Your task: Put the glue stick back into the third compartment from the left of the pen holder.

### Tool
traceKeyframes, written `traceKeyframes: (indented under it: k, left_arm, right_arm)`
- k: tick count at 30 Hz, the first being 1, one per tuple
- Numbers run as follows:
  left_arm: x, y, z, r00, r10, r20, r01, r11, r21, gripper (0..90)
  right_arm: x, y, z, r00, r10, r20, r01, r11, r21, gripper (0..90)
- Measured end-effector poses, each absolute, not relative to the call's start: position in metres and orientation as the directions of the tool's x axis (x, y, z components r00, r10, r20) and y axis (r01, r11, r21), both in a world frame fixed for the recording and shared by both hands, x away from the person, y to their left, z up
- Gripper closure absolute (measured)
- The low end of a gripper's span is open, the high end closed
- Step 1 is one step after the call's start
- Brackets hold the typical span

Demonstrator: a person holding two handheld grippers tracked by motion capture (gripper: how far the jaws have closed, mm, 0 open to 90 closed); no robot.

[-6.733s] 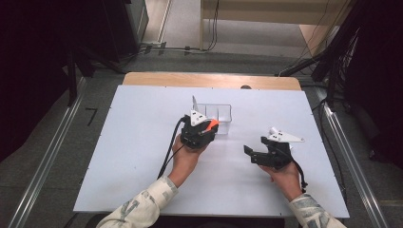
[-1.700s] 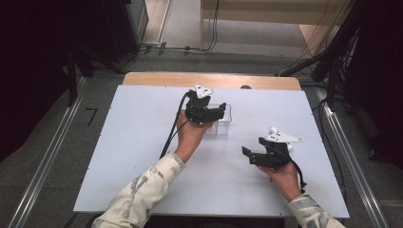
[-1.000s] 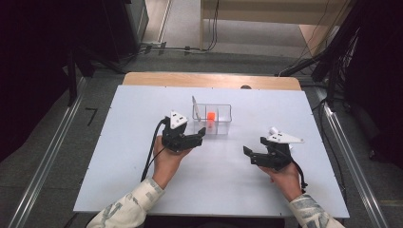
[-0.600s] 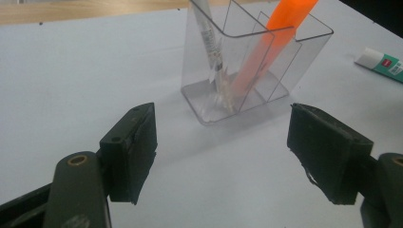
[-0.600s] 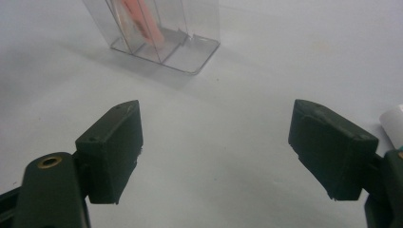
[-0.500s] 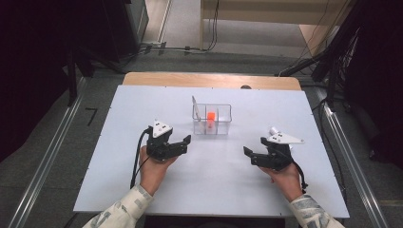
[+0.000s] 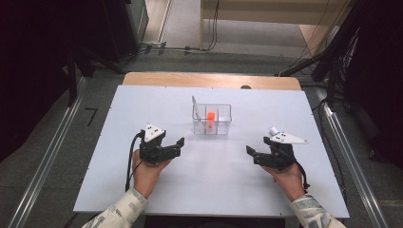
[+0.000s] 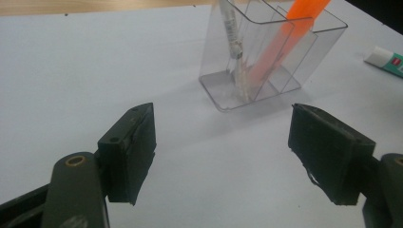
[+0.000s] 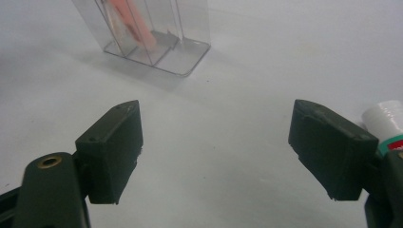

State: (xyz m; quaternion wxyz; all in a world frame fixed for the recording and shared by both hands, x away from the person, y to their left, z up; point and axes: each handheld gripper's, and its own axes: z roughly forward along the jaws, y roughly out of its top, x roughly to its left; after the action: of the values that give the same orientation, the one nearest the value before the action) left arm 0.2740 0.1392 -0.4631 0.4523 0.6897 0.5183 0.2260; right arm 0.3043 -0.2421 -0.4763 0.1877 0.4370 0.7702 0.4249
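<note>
Standing upright toward the far middle of the white table [image 7: 119, 190], the clear plastic organizer [image 7: 212, 119] serves as the landmark; its compartments hold an orange marker [image 7: 210, 115] leaning inside and a clear pen [image 8: 231, 33] leaning at the compartment on the left gripper's side. Nearer the person than the organizer and off to its left, the left gripper [image 7: 177, 145] rests low over the table with its jaws wide apart and nothing between them; the left gripper view shows bare white surface between the pads and on up to the organizer's base. Nearer than the organizer and to its right, well apart from it, the right gripper [image 7: 252, 154] also has its jaws spread wide and empty. Just beside the right gripper, on the side away from the organizer, lies a small white tube [image 9: 386, 117] with a green and red band, close to the right jaw. Between the two grippers, the stretch of table in front of the organizer is open. Behind the organizer, the white surface runs to the far edge, where a wooden strip [image 7: 211, 80] shows.
</note>
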Motion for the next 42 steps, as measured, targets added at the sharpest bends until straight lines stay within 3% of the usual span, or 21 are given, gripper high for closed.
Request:
traceKeyframes:
  k: [28,42]
  left_arm:
    - [0.272,0.174,-0.470,0.279,0.951,-0.132,0.522,-0.035,0.852,22.2]
    - [0.269,0.181,-0.470,0.258,0.952,-0.165,0.519,0.007,0.855,22.3]
  right_arm:
    - [0.309,-0.272,-0.472,-0.467,0.884,0.030,0.494,0.233,0.838,15.3]
    - [0.318,-0.290,-0.472,-0.407,0.913,0.007,0.498,0.216,0.840,15.4]
